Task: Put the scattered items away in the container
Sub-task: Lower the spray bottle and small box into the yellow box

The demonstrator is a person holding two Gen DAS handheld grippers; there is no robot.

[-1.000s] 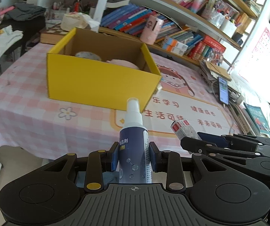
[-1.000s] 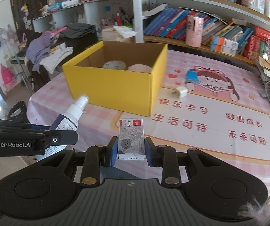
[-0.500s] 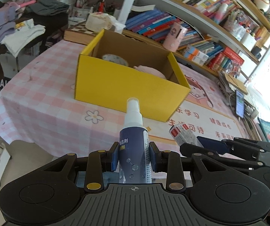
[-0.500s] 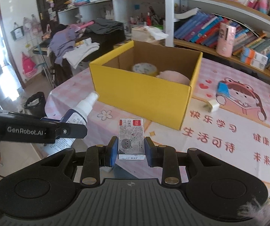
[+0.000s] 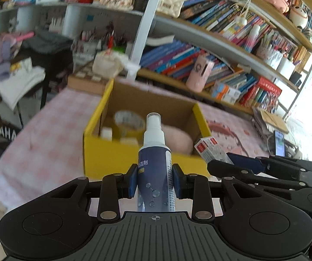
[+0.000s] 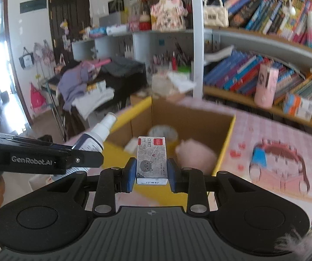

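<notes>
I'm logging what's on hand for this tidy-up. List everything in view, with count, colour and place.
Box: one, yellow outside, brown inside, on the table.
Tape roll: one, pale, inside the box.
Pink soft thing: one, inside the box.
Spray bottle: one, dark blue with white nozzle, in the left gripper.
Staple box: one, grey with red label, in the right gripper.
Tablecloth: one, pink checked, on the table.
Pink cup: one, on the shelf.
Books: many, mixed colours, on the shelves.
Phone: one, table's right edge.
Left gripper: black, blue pads, shut.
Right gripper: black, blue pads, shut.
</notes>
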